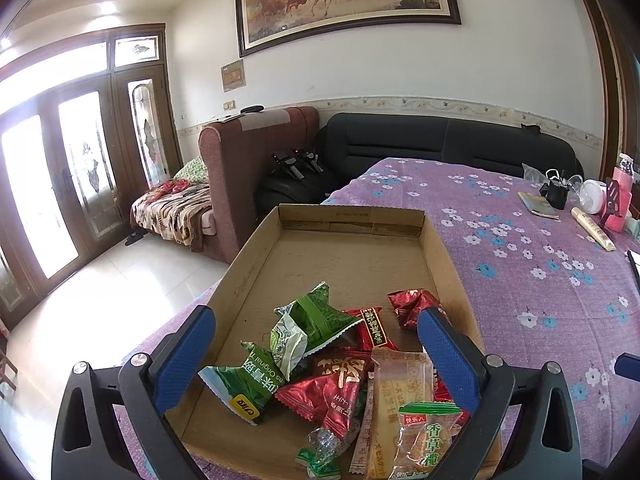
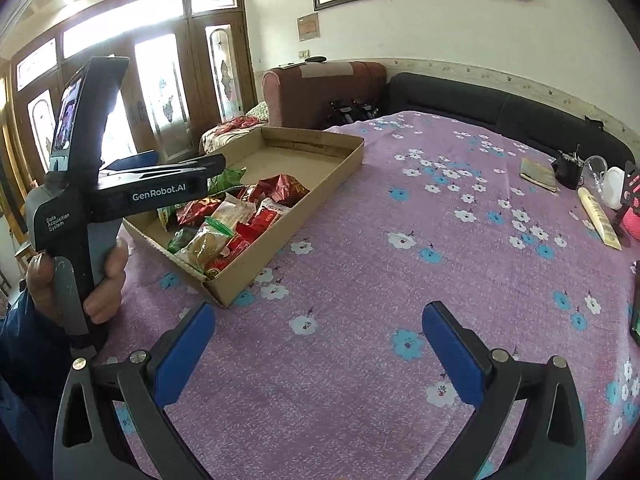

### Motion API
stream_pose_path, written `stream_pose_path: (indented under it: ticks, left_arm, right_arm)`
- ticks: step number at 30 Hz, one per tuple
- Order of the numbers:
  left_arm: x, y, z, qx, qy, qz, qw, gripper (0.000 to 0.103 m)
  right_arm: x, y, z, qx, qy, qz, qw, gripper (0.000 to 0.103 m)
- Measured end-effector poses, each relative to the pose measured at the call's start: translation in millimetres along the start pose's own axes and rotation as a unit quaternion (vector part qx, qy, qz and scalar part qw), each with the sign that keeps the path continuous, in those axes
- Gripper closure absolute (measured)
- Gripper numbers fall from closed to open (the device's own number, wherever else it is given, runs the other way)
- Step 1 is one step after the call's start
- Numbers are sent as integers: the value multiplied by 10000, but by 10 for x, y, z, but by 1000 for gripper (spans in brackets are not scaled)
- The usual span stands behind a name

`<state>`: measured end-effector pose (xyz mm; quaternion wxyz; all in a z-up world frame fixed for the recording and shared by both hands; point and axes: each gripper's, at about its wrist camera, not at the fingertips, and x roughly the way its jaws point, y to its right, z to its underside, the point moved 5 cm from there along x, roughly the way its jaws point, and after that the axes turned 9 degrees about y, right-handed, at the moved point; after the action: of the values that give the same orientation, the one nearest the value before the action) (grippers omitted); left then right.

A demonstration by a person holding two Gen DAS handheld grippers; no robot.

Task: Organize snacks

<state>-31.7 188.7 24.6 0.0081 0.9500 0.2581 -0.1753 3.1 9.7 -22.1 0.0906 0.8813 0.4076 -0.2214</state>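
Observation:
A shallow cardboard tray (image 1: 352,248) lies on the purple flowered cloth, also seen as the tray (image 2: 320,168) in the right wrist view. Several wrapped snacks fill its near end: green packets (image 1: 316,316), red packets (image 1: 332,392) and a biscuit pack (image 1: 420,440). My left gripper (image 1: 316,332) hovers open over this pile, with its blue fingers either side of it and nothing held. My right gripper (image 2: 316,328) is open above bare cloth, to the right of the tray. The left gripper's body (image 2: 132,196), held by a hand (image 2: 108,280), shows at the left.
The purple flowered tablecloth (image 2: 400,280) covers a wide table. At its far right stand a pink bottle (image 1: 620,196), a cream tube (image 1: 596,234), a small book (image 1: 538,204) and a black object (image 1: 556,190). A black sofa (image 1: 420,140) and a maroon armchair (image 1: 248,168) lie beyond.

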Motion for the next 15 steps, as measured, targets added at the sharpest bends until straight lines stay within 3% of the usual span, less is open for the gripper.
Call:
stream_pose_path:
  ticks: [15]
  left_arm:
    - [9,-6,10,2,-41,-36,10000,1]
  right_arm:
    - [-10,21,-6,56,53,50,10000,0]
